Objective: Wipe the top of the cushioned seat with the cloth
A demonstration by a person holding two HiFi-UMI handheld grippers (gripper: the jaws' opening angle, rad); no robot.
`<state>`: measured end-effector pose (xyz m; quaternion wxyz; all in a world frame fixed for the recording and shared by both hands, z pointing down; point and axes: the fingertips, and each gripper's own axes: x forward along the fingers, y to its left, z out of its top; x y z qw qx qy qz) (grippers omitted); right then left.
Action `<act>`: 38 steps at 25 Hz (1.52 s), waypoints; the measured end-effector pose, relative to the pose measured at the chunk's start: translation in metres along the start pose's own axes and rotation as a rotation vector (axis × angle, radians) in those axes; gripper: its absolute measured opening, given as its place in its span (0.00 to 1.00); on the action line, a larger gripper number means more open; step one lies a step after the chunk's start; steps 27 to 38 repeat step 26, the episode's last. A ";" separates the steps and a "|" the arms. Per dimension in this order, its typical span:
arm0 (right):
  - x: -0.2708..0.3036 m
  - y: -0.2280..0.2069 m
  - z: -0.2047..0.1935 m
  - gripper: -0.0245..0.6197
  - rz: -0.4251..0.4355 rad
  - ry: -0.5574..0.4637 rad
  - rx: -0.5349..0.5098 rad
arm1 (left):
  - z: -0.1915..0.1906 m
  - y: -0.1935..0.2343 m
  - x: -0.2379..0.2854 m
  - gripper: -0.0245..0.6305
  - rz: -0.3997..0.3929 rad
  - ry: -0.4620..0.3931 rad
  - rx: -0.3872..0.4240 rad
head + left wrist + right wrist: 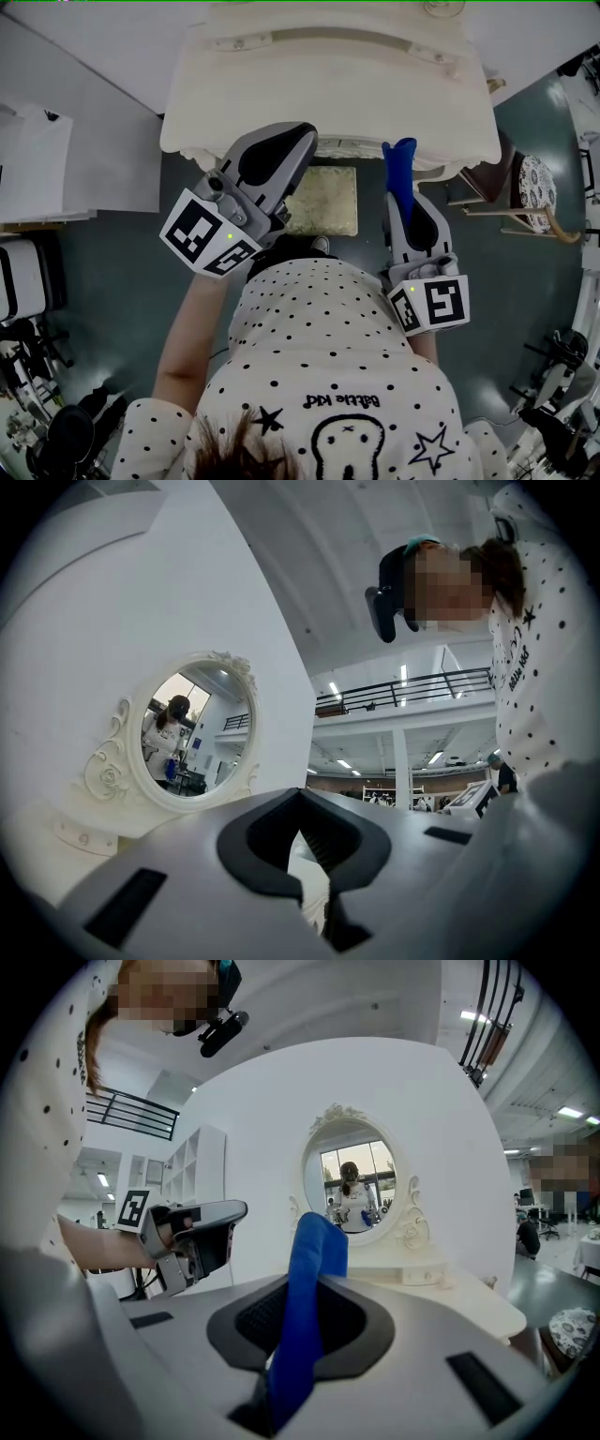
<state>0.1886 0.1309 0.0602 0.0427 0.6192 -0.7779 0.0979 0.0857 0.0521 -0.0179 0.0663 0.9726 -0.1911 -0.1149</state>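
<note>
Two handheld grippers are raised in front of a person in a white polka-dot top (319, 319), seen from above at a dressing table. At the person's right, the right gripper (403, 202) has its jaws clamped on a blue cloth (400, 164). The right gripper view shows that cloth pinched between the dark pads and standing up in a narrow fold above the jaw tips. At the person's left, the left gripper (286, 150) is tilted towards the table, its square-marker cube nearest the body. The left gripper view shows its jaws drawn together at the tips with nothing held between them. Below and between the two tools sits the cushioned seat (323, 200), a square pale-gold pad on the grey floor (122, 281), partly tucked under the table's front edge. The cloth is held in the air just to the right of the seat and does not touch it. Beyond stands the cream dressing table (328, 75), its scalloped front edge just past the jaw tips. On the table, an oval mirror (354, 1190) in an ornate white frame reflects the person. To the right of the table stands a chair with a round patterned seat (536, 192), well apart from both grippers.
</note>
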 end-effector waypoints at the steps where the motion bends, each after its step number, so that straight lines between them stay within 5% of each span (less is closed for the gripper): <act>1: 0.001 -0.001 0.000 0.13 0.002 0.001 -0.002 | 0.000 0.001 0.001 0.04 0.002 0.000 -0.001; 38: 0.027 -0.008 -0.006 0.13 0.046 0.009 0.041 | -0.006 0.023 0.003 0.04 0.035 0.056 0.026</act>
